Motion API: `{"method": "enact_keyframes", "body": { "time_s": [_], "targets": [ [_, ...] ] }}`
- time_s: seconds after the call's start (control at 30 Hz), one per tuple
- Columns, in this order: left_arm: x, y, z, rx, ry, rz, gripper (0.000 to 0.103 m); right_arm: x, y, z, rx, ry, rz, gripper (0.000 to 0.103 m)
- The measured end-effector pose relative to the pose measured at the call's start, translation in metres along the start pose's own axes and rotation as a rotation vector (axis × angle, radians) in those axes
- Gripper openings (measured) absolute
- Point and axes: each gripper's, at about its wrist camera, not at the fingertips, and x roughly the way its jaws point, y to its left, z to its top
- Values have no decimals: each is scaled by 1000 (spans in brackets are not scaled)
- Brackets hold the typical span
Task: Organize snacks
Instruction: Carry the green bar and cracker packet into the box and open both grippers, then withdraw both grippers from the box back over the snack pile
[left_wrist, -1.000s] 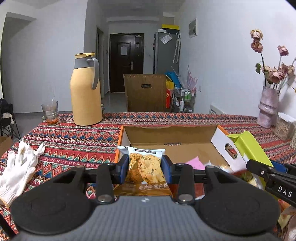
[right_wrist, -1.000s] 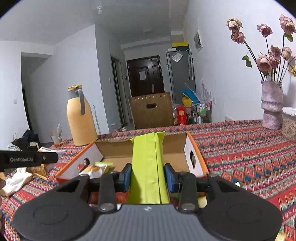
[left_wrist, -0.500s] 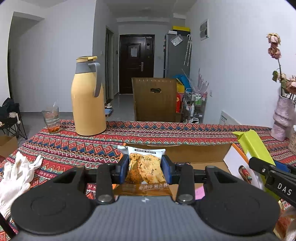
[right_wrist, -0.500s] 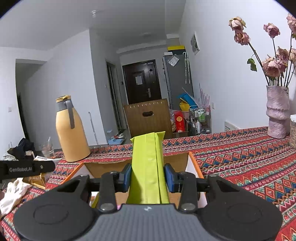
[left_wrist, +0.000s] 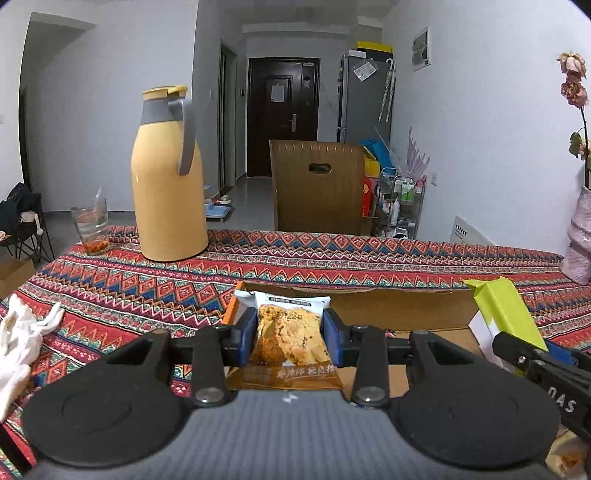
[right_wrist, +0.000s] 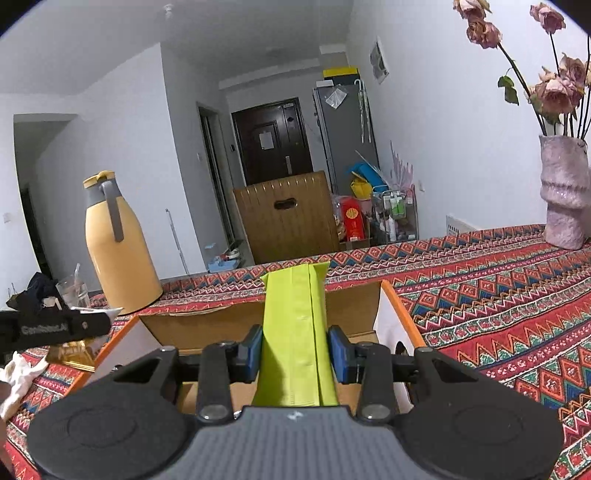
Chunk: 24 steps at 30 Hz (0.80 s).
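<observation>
1. Both hand-held grippers had moved toward the far side of the worktop (left_wrist: 332, 258) since the earlier frames, so the cardboard box (left_wrist: 399, 310) sat lower and nearer in each view and the thermos (left_wrist: 168, 177) loomed larger.
2. Bare patterned cloth lay open beyond the box's far wall up to the worktop's far edge; the thermos and a glass (left_wrist: 90, 230) stood near its far left edge, a vase (right_wrist: 563, 192) far right, white gloves (left_wrist: 22, 339) near left.
3. The left hand-held gripper (left_wrist: 290, 338) was clamped on a snack packet (left_wrist: 290, 332), white-topped with a golden cookie picture, held over the box's left corner.
4. The right hand-held gripper (right_wrist: 295, 354) squeezed a lime-green packet (right_wrist: 295, 325), folded lengthwise, standing upright over the box.
</observation>
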Motion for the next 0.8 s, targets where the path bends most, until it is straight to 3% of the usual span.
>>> {"method": "enact_keyframes", "body": {
  "time_s": [0.4,0.47,0.53,0.6,0.67,0.7,0.8],
  "targets": [
    [17,12,-11,-22,47,-24,39,14,11,-10,-41,49,-28,37],
    [16,12,-12,-24,47,-30,49,12,10,-9,-33,44,-29,37],
    [12,12,-12,-30,33,-19,76,7,7,-8,-24,36,-29,40],
    [6,12,-11,-35,6,-8,90,5,7,-7,-18,29,-28,57],
    [1,13,-10,-41,-10,-15,98,1,6,-7,-16,15,-28,80],
    [-1,13,-10,-44,-18,-16,103,-2,6,-7,-14,8,-27,84],
    [-3,14,-9,-49,-17,-14,103,-8,4,-7,-2,-8,-28,102]
  ]
}}
